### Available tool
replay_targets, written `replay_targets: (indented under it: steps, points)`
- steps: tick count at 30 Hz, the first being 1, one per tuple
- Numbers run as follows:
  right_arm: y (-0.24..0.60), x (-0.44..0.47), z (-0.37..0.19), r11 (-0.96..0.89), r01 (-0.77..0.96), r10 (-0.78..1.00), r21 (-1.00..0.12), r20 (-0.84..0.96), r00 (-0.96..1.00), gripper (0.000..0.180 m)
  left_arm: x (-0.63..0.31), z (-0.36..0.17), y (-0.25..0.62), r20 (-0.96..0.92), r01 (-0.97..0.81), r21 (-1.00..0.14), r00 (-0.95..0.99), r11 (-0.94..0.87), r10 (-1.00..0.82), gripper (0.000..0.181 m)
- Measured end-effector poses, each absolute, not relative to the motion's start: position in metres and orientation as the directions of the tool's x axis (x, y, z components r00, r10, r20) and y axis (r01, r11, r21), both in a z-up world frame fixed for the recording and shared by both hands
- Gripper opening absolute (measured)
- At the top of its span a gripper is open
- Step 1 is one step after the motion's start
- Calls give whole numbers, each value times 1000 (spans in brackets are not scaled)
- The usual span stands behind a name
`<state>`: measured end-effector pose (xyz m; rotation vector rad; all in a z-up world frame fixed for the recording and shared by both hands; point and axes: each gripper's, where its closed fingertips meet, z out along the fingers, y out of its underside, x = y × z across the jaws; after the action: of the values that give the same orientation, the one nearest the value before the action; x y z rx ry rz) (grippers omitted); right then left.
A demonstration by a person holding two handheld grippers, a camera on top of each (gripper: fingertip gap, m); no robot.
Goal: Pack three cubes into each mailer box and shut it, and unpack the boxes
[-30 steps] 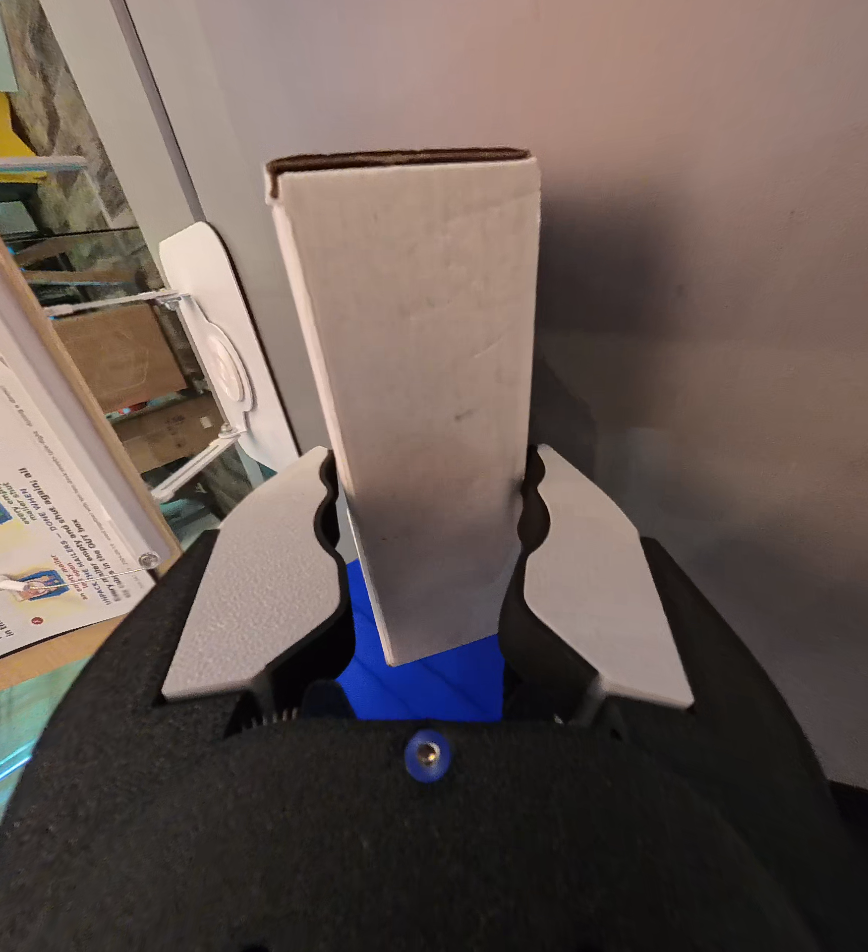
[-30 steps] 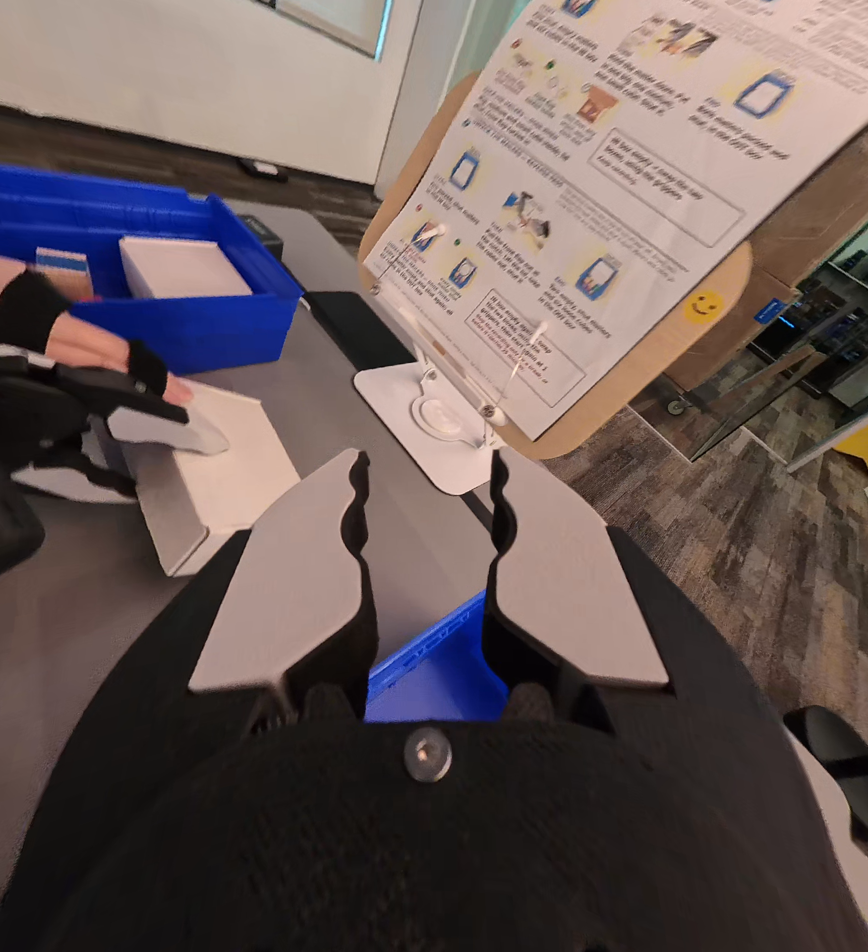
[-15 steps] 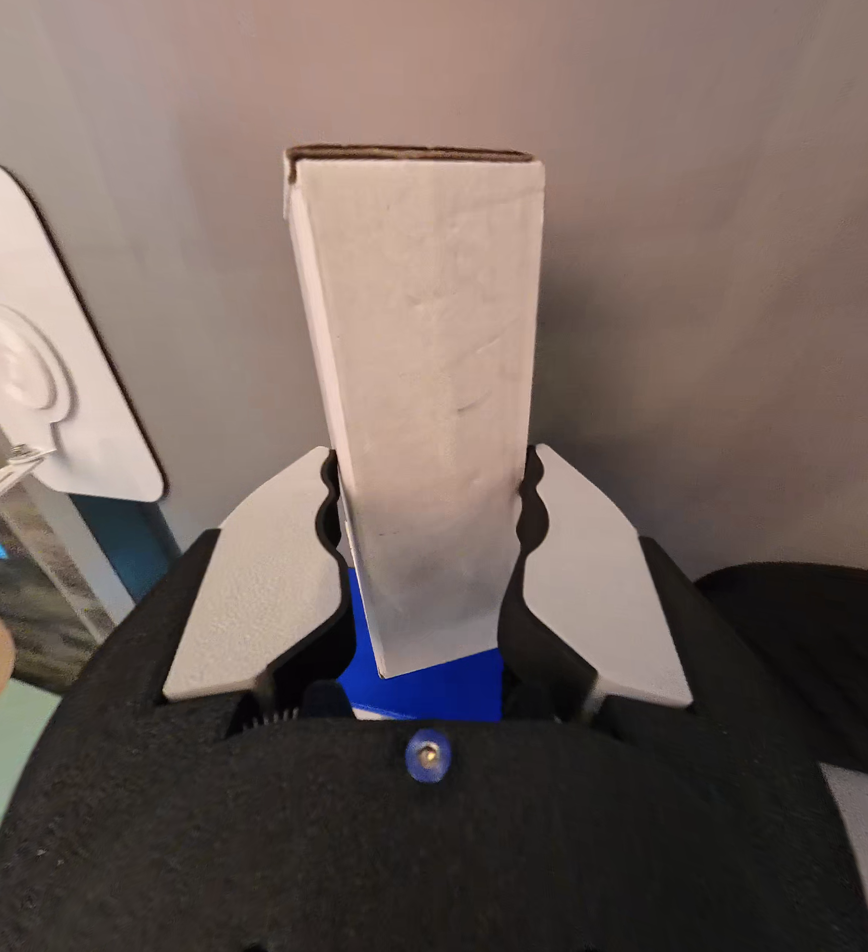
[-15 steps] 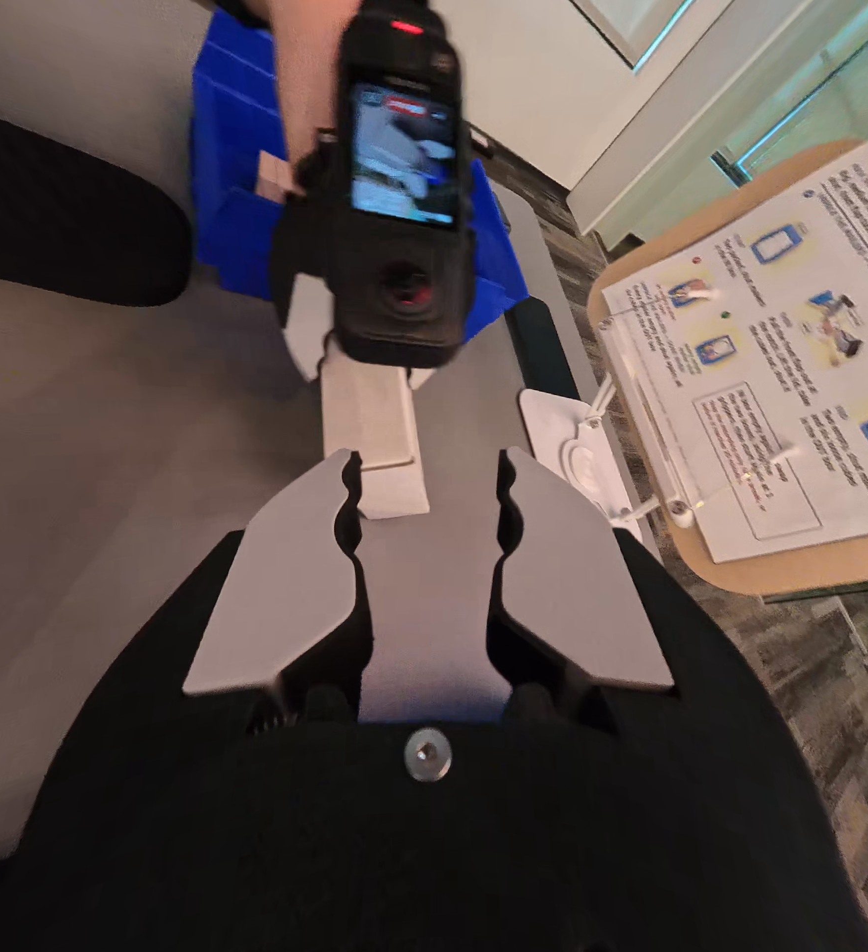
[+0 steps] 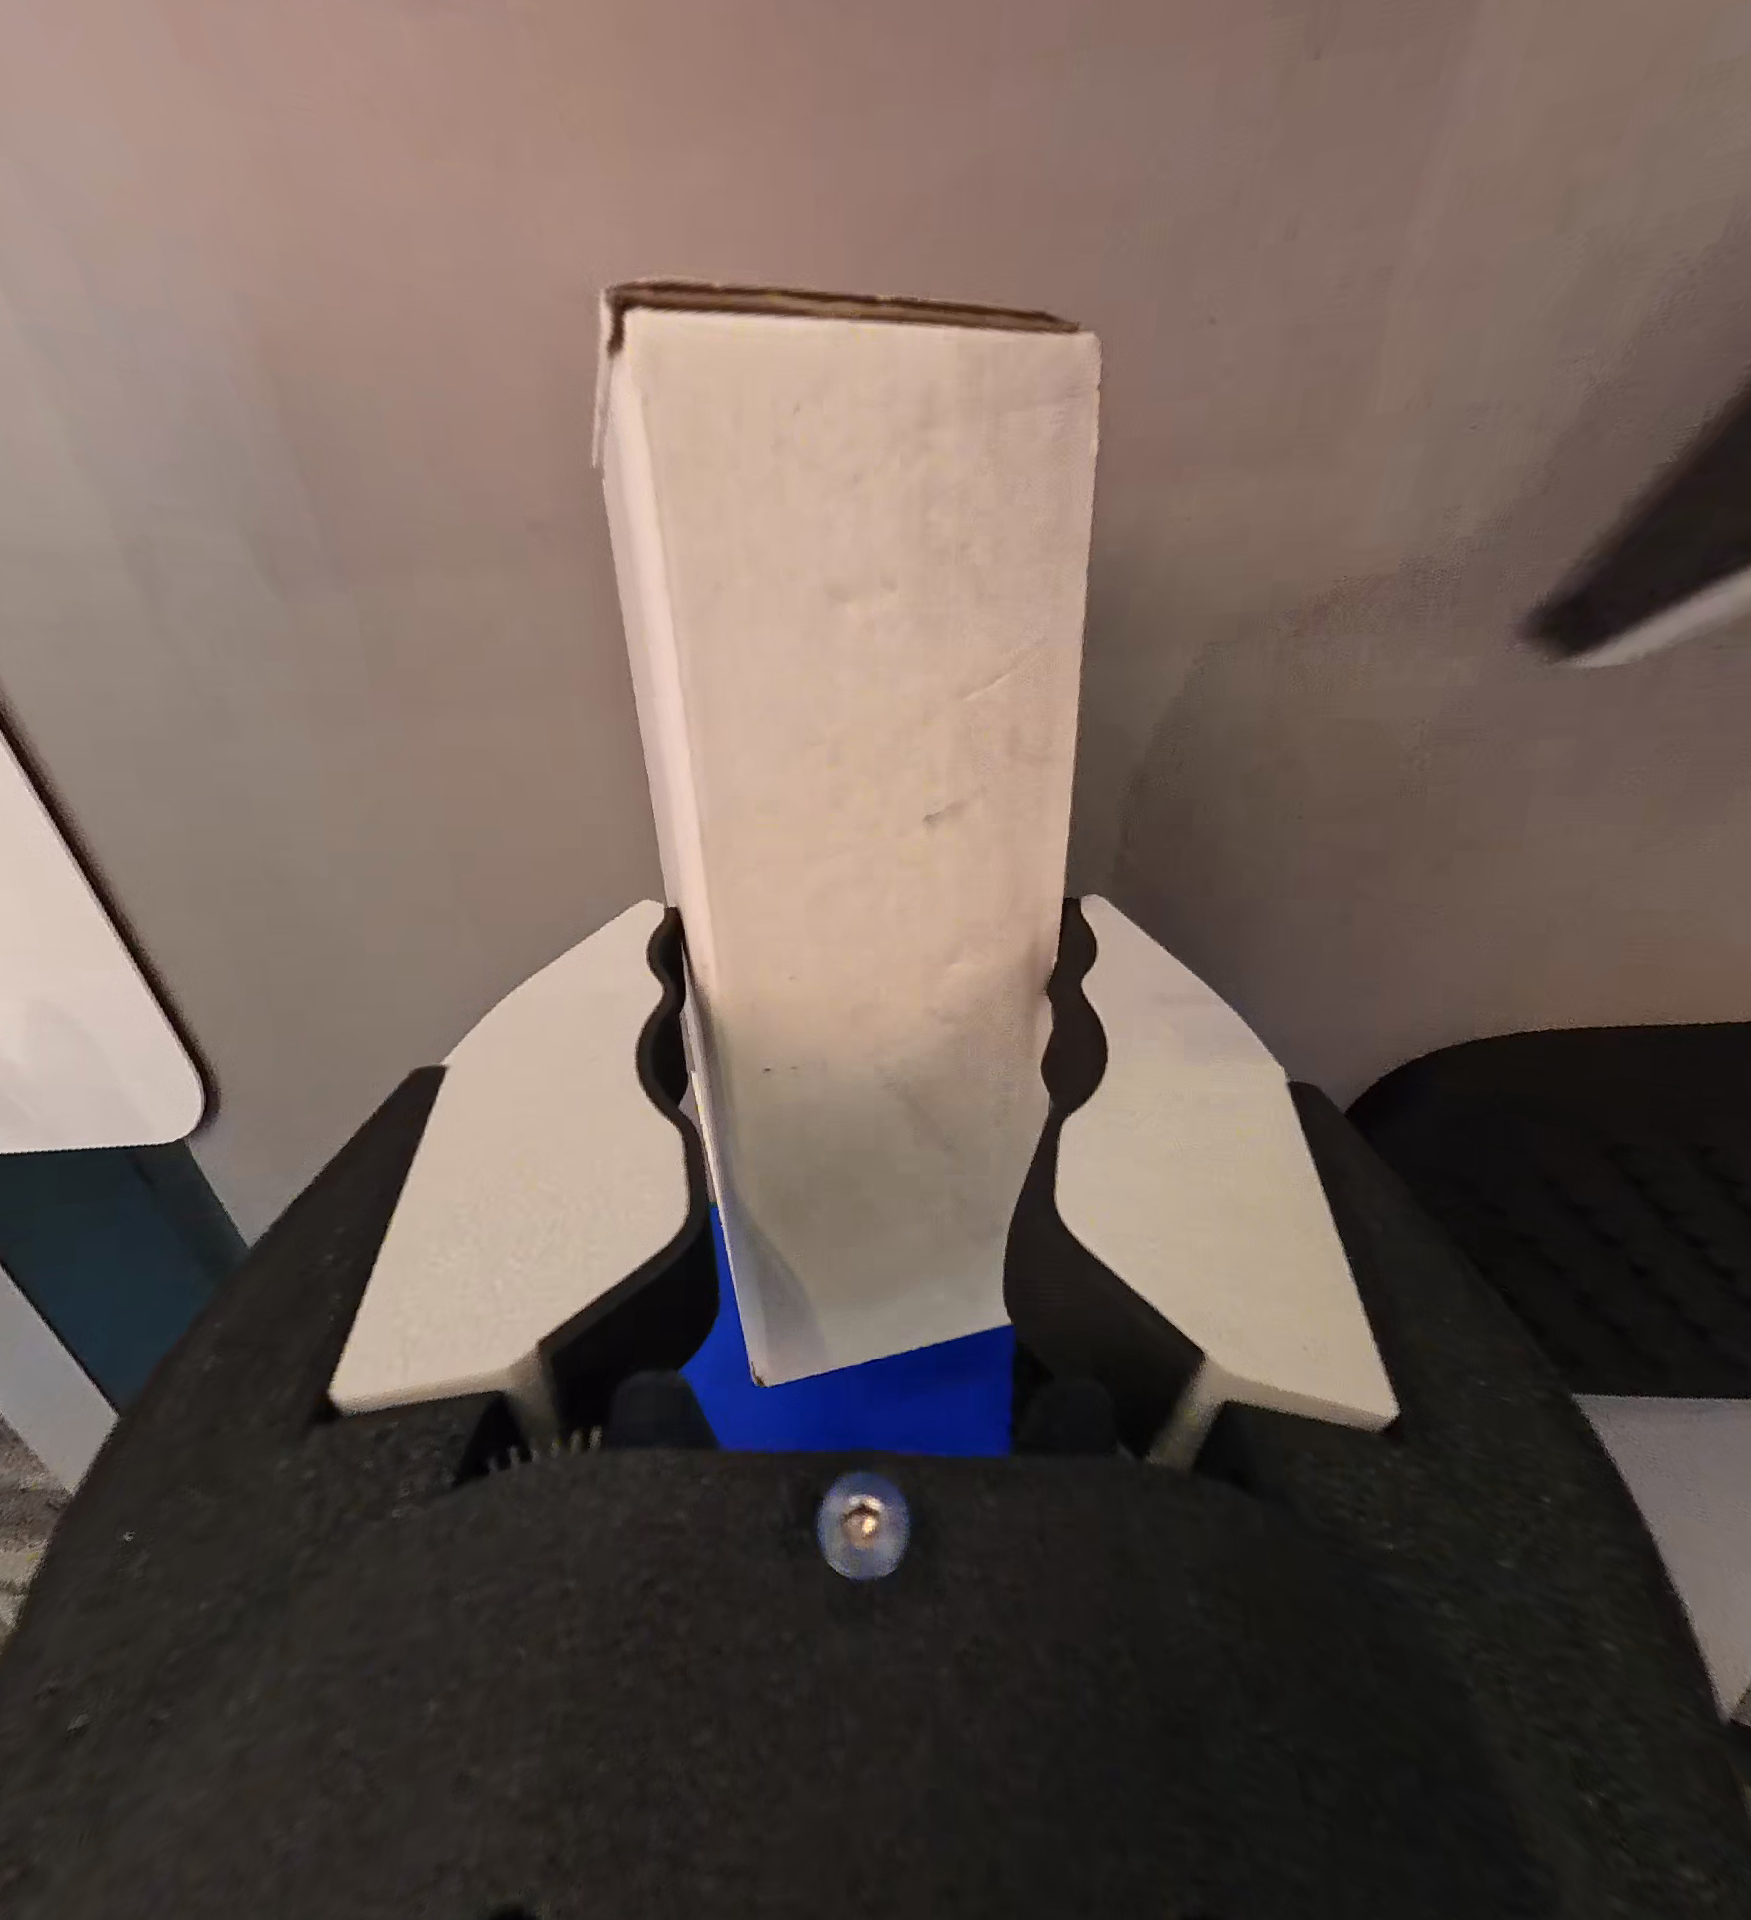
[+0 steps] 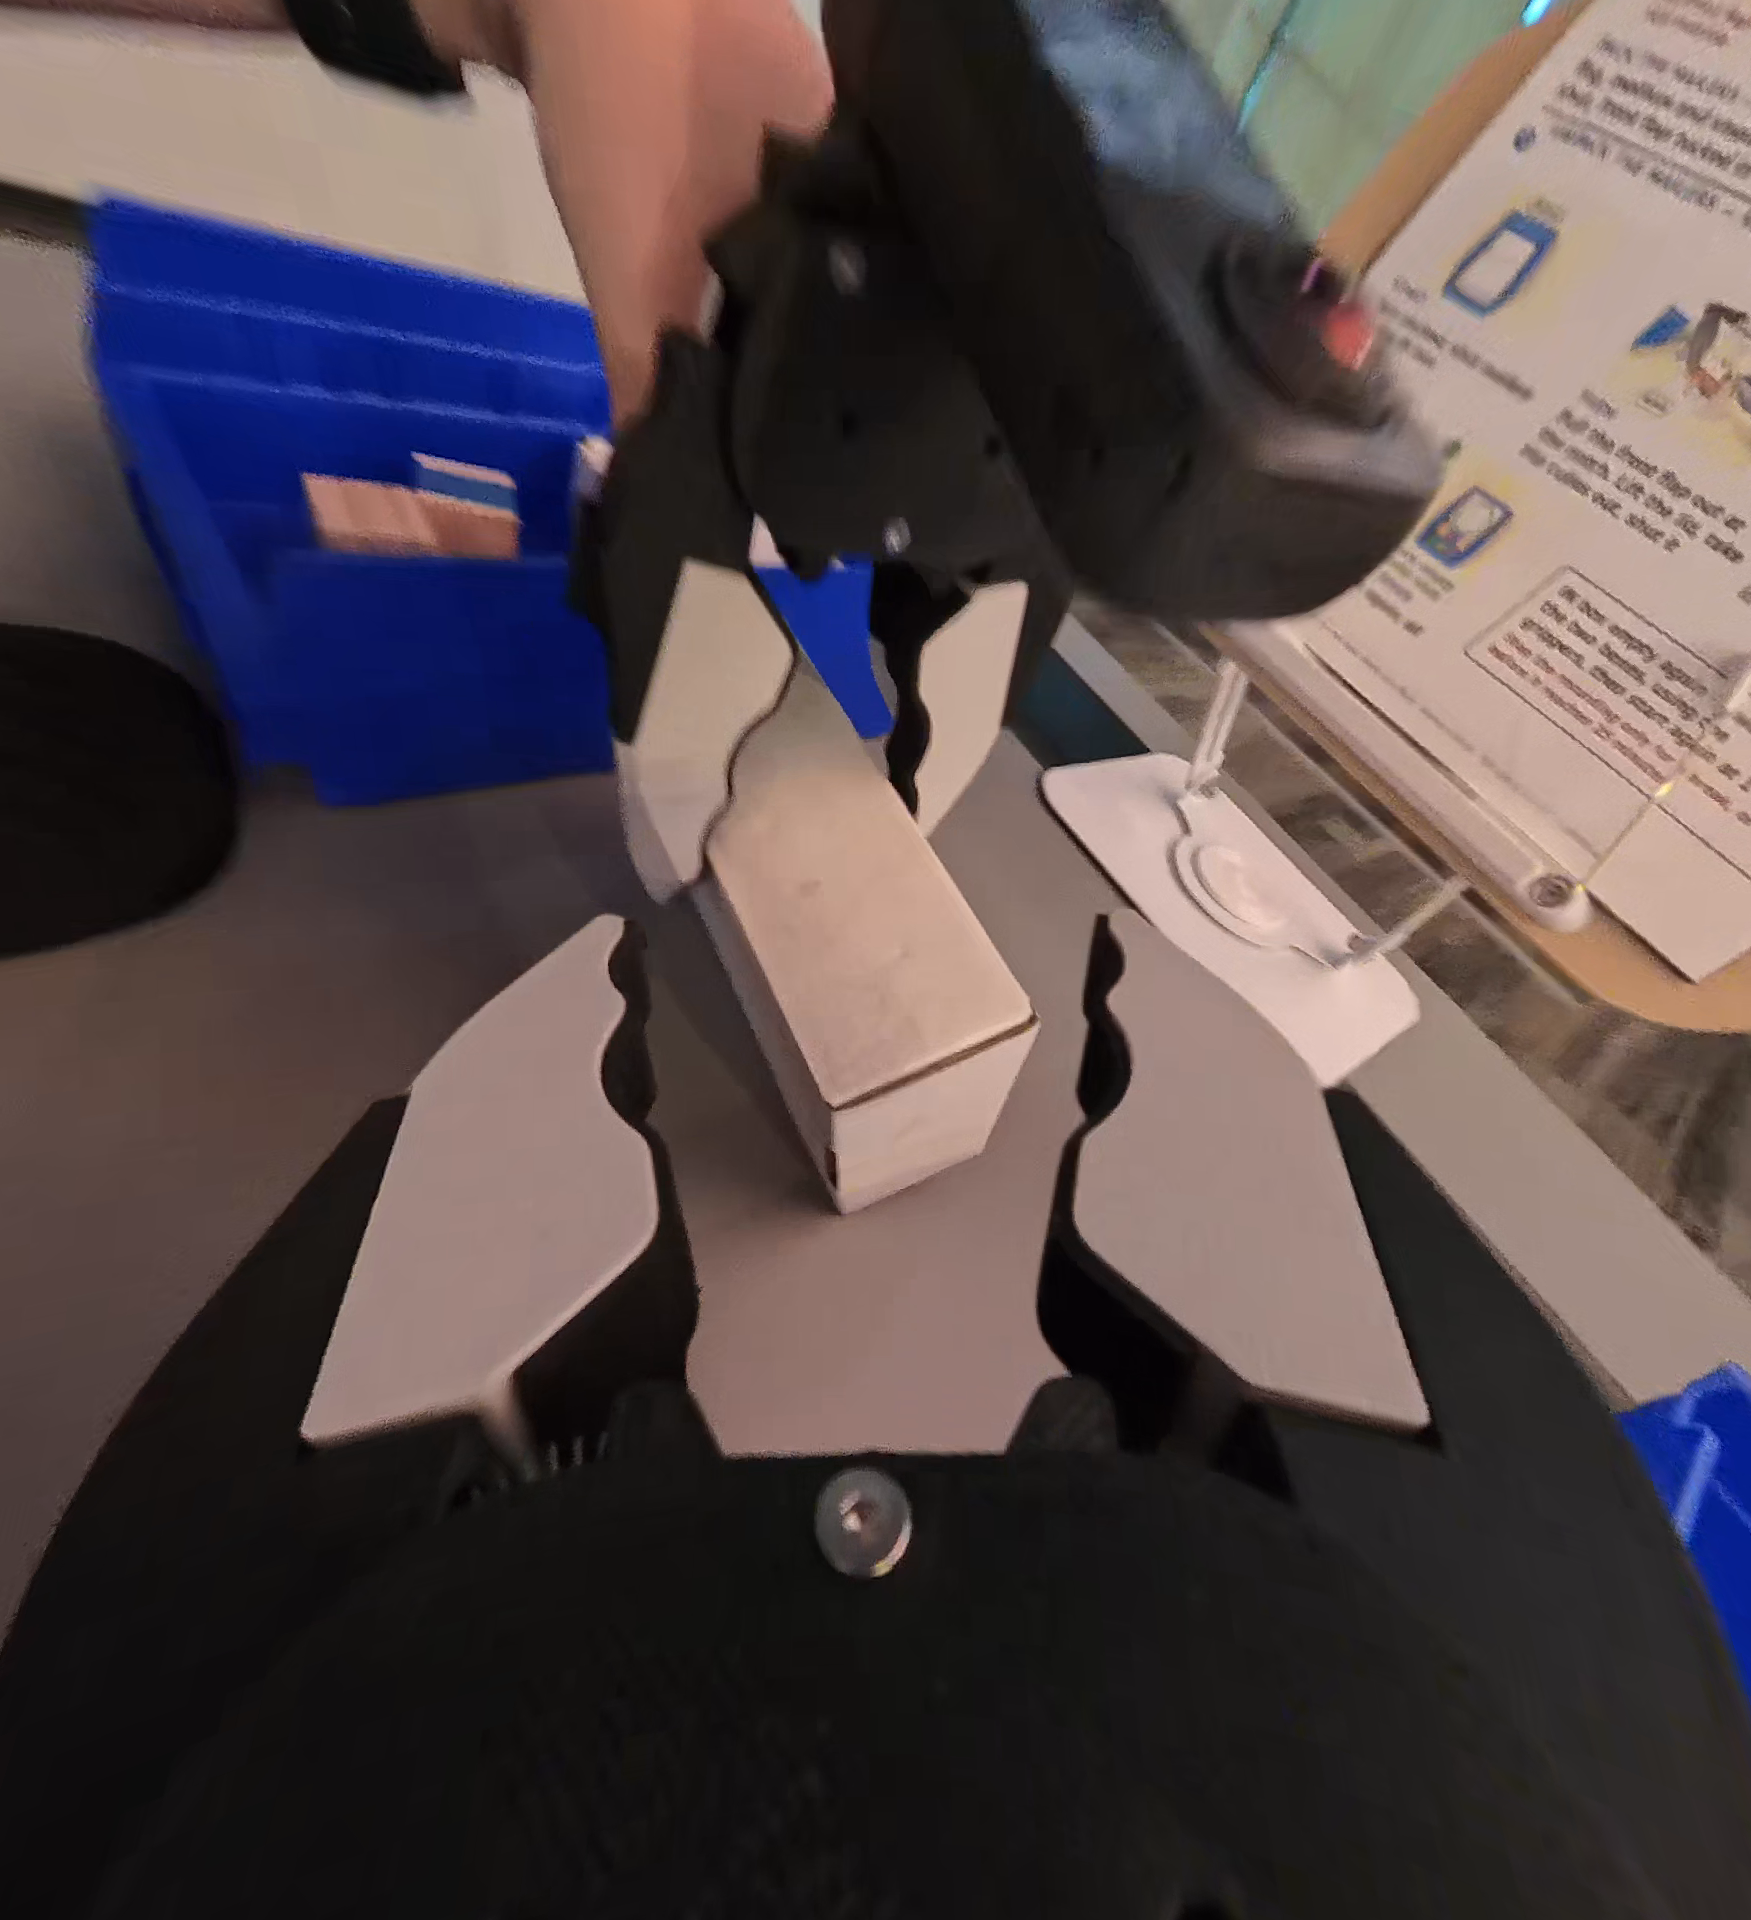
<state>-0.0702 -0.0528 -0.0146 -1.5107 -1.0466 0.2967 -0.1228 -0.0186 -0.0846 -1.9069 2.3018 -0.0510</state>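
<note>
**One box held, one gripper waiting**

The right gripper (image 6: 866,1049) has swung round to face the box, which was off to one side a moment ago. The left gripper (image 5: 866,1023) squeezes one white box (image 5: 850,727) between its fingers, the far end poking out past the tips. The right gripper's fingers are wide apart with nothing in them, the box end just ahead. One blue bin (image 6: 331,520) stands behind, with a few blocks (image 6: 414,509) inside. If the squeeze loosens, I think the box could slip down onto the table (image 6: 175,1039).

white mailer box (image 6: 850,966), closed, long and narrow, tilted with low end on grey worktop (image 6: 175,1039), wooden cubes (image 6: 414,509) standing in blue bin (image 6: 383,665) behind
</note>
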Motion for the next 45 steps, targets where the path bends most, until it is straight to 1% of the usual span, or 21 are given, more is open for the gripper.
replay_targets:
  steps: [2, 6, 10, 13, 14, 17, 21, 23, 25, 26, 28, 29, 34, 38, 40, 42, 45]
  points:
    - [-39, -70, -31, 127, 480, 701, -868, 421, 576, 83, -123, -85, -18, -91, -973, -132, -180, 191, -979, 68]
    - [-21, -77, -54, 65, 435, 718, -898, 345, 605, 88, -123, -85, -18, -105, -966, -137, -206, 220, -973, 68]
    - [-10, -84, -76, 31, 410, 764, -911, 287, 578, 90, -124, -84, -18, -97, -961, -146, -224, 236, -970, 68]
    - [-6, -85, -80, 88, 394, 779, -915, 310, 545, 76, -124, -84, -18, -91, -958, -159, -228, 240, -969, 68]
    - [-7, -84, -80, 92, 383, 791, -919, 301, 533, 75, -124, -83, -18, -96, -958, -170, -219, 233, -971, 68]
    - [-4, -77, -79, 46, 362, 796, -931, 253, 550, 73, -122, -74, -9, -185, -952, -219, -172, 212, -967, 65]
    - [-2, -70, -81, -74, 307, 824, -949, 115, 555, 73, -130, -61, 4, -370, -943, -221, -155, 249, -916, 62]
    - [-2, -68, -83, -124, 284, 834, -951, 56, 549, 73, -127, -58, 2, -414, -931, -252, -144, 265, -899, 60]
    - [-2, -68, -84, -160, 269, 840, -950, 12, 543, 73, -125, -56, 2, -474, -921, -254, -148, 296, -868, 62]
    - [-2, -68, -84, -168, 265, 840, -949, 3, 543, 72, -124, -56, 1, -488, -918, -249, -156, 308, -859, 58]
    - [-2, -68, -84, -175, 261, 841, -949, -6, 541, 73, -125, -58, -3, -481, -915, -251, -165, 315, -861, 49]
    - [-2, -68, -85, -176, 262, 843, -949, -8, 537, 72, -125, -59, -3, -470, -916, -259, -157, 306, -868, 48]
    - [-5, -69, -85, -187, 263, 854, -947, -25, 519, 71, -125, -58, -3, -387, -921, -294, -130, 256, -913, 53]
    - [-5, -68, -85, -194, 260, 853, -946, -32, 521, 71, -115, -53, -5, -348, -912, -325, -131, 251, -928, 50]
    - [-5, -68, -85, -193, 260, 853, -946, -30, 520, 71, -110, -49, -6, -358, -902, -344, -132, 262, -924, 50]
    - [-4, -68, -86, -199, 257, 851, -946, -36, 524, 71, -108, -48, -5, -381, -900, -338, -137, 276, -914, 50]
    - [-4, -68, -86, -202, 256, 852, -945, -40, 523, 71, -105, -45, -4, -406, -890, -350, -137, 292, -903, 54]
